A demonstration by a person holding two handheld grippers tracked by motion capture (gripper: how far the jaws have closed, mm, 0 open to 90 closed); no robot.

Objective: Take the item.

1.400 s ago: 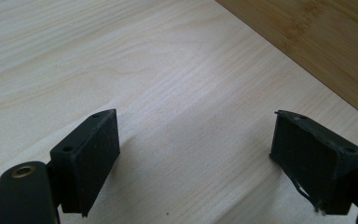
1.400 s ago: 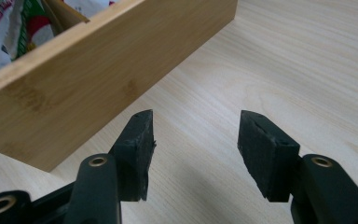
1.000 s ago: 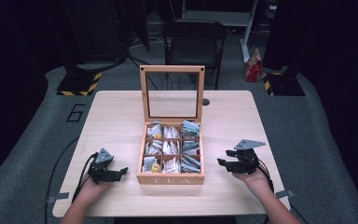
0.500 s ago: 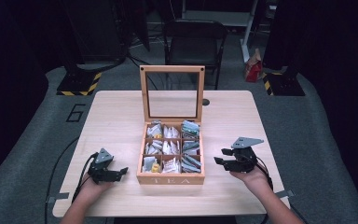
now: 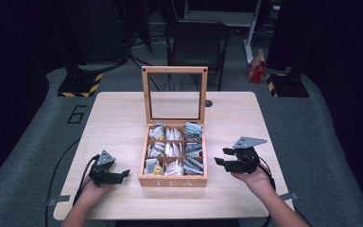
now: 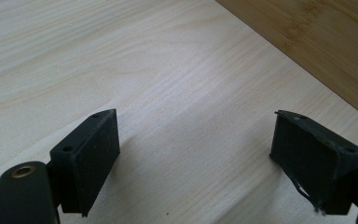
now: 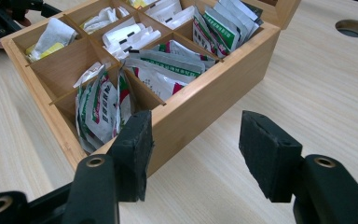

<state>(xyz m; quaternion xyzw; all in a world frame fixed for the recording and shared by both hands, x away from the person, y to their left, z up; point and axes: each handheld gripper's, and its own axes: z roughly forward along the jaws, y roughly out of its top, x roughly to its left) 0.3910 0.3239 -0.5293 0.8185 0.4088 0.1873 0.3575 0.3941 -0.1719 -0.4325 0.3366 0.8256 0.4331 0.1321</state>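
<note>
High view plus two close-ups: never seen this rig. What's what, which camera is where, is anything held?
There is no robot here. A person sits at a wooden table and holds a hand-operated two-jaw gripper in each hand: the left gripper and the right gripper. The high view looks down from a fixed camera over the person's side. Each close-up comes from a camera riding on one gripper, looking along its black jaws. On the table stands a wooden tea box with its glass lid upright; its compartments hold tea bags. Both grippers are open and hold nothing. The left rests low beside the box; the right points at the box's side.
</note>
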